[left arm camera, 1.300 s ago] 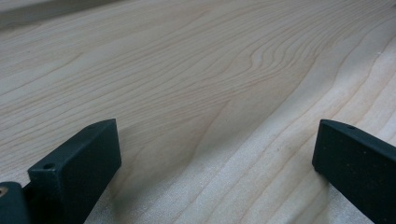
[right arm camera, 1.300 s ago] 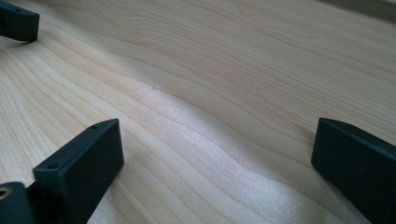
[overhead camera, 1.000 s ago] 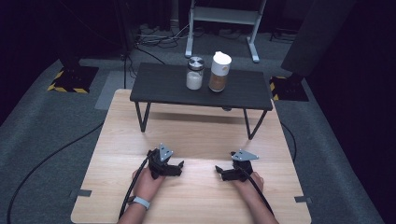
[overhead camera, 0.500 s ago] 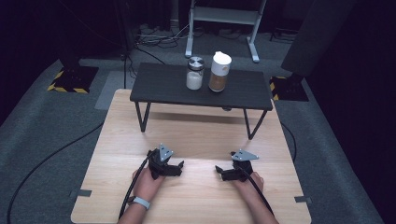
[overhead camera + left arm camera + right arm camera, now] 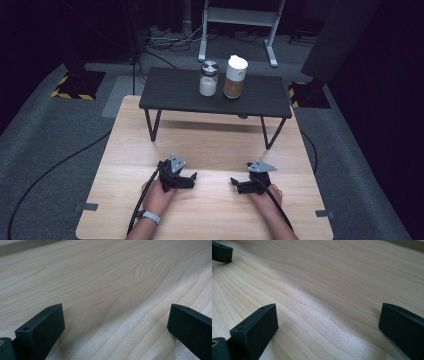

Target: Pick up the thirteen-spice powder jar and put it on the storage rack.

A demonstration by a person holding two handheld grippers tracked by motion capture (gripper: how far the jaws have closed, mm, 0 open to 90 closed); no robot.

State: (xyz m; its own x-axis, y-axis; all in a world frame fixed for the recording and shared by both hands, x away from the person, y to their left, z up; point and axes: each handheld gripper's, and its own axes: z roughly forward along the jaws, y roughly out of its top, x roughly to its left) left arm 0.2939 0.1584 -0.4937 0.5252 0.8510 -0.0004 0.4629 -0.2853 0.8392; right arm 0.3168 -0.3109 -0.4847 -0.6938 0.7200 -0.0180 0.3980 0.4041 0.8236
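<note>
— Well, where are the jars?

— Both stand upright on the black shelf (image 5: pixel 170 97), near its middle. The shaker (image 5: pixel 208 79), with white contents and a metal lid, is at nine o'clock of the taller jar (image 5: pixel 235 77), just beside it; I cannot tell whether they touch. The jar has a white lid and brown contents.

— And the grippers?

— Well apart from them, at six o'clock, low on the table (image 5: pixel 220 145). The left gripper (image 5: pixel 192 178) rests at about seven o'clock from the shaker, the right gripper (image 5: pixel 234 183) at about five o'clock from the jar. Their tips face one another across a bare strip of wood.

— Holding anything?

— Nothing. Each one's own view has its two jaws spread wide, with wood grain between them. The left gripper (image 5: pixel 113 320) sits close over the surface; so does the right gripper (image 5: pixel 327 320), whose view catches a tip of the other gripper at eleven o'clock.

— Hands?

— The left hand (image 5: pixel 159 194) wraps its gripper from behind, a band on the wrist. The right hand (image 5: pixel 265 196) does likewise, a cable (image 5: pixel 278 210) trailing over it.

— Beyond the table?

— Grey floor (image 5: pixel 60 145), and a white stand (image 5: pixel 240 20) at twelve o'clock.
</note>
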